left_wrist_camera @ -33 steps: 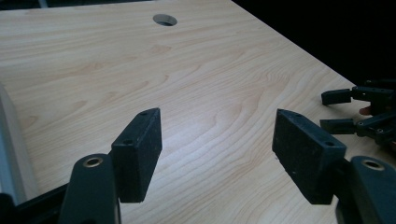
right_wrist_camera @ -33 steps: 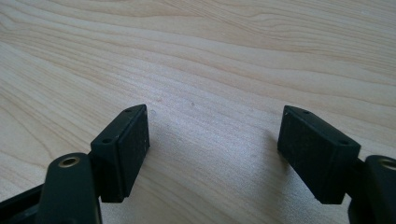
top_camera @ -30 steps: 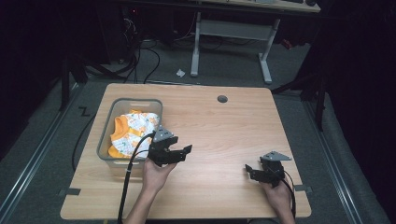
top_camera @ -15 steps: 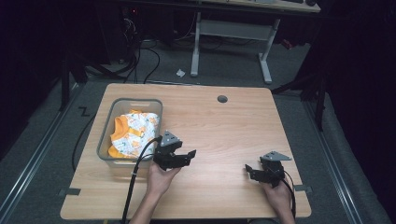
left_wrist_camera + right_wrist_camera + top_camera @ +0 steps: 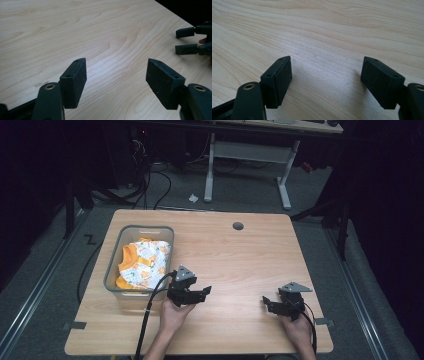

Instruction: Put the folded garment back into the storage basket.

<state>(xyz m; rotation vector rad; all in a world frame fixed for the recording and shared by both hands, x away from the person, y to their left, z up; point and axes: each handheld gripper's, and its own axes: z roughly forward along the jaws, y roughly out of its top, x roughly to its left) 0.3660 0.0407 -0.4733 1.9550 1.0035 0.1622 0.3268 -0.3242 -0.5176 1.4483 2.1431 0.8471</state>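
In the high view a clear plastic bin (image 5: 113,276) stands on the left of the wooden table (image 5: 240,255) and holds an orange and white cloth (image 5: 142,262). My left gripper (image 5: 205,292) hovers low just right of the bin's near corner, pointing right. In the left gripper view my left gripper (image 5: 116,67) is open over bare wood with nothing between its pads. My right gripper (image 5: 265,302) rests near the front right, pointing left, and my right gripper (image 5: 327,65) stands open and empty in its own view. The left gripper view also catches the right gripper (image 5: 178,41) at its right edge.
A small dark round hole (image 5: 238,226) sits near the table's far edge. Black cables trail from both grippers over the front edge. Beyond the table stand a white desk frame (image 5: 247,155) and floor cables (image 5: 160,175).
My left gripper has sunk and drifted a little toward the front right, away from the bin. The right gripper has stayed where it was.
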